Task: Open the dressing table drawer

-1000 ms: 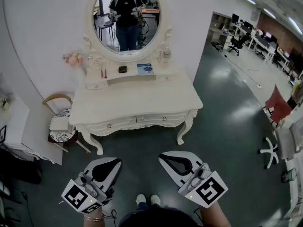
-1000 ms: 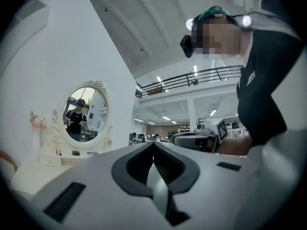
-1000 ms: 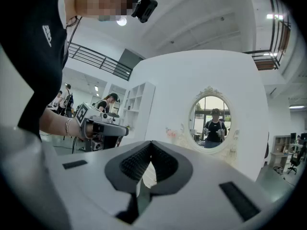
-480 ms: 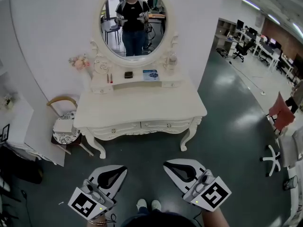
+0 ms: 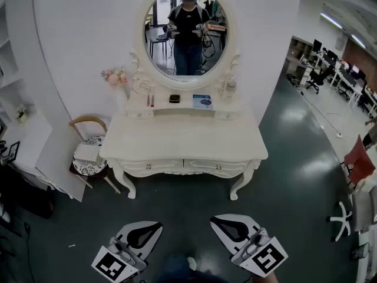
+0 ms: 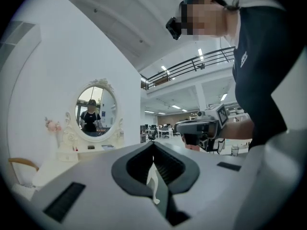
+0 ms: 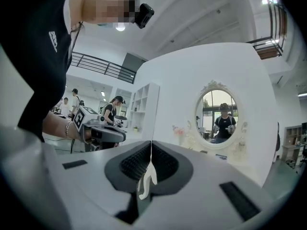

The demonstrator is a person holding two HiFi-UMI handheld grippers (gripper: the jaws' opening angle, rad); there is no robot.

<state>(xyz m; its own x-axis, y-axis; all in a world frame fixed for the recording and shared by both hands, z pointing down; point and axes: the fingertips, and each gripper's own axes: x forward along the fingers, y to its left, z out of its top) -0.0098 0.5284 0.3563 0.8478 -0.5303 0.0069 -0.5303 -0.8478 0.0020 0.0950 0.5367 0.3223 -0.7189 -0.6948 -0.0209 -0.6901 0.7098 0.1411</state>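
Note:
The white dressing table (image 5: 182,140) stands against the wall under an oval mirror (image 5: 187,34). Its two front drawers, left (image 5: 147,165) and right (image 5: 218,167), are closed. Both grippers hang well short of it over the dark floor. My left gripper (image 5: 156,224) is shut and empty, and so is my right gripper (image 5: 214,220). In the left gripper view the jaws (image 6: 153,145) meet in a seam, with the table (image 6: 72,152) far off to the left. In the right gripper view the shut jaws (image 7: 151,145) point past the mirror (image 7: 223,119).
A small chair (image 5: 88,152) stands left of the table beside a white partition (image 5: 41,158). Pink flowers (image 5: 115,75), a blue box (image 5: 202,101) and small items sit on the table's upper shelf. Office chairs (image 5: 359,164) stand at the right.
The table and mirror have shifted right and lower in the head view. Both grippers have slid toward the bottom edge, the left one sinking a little. Both stay shut.

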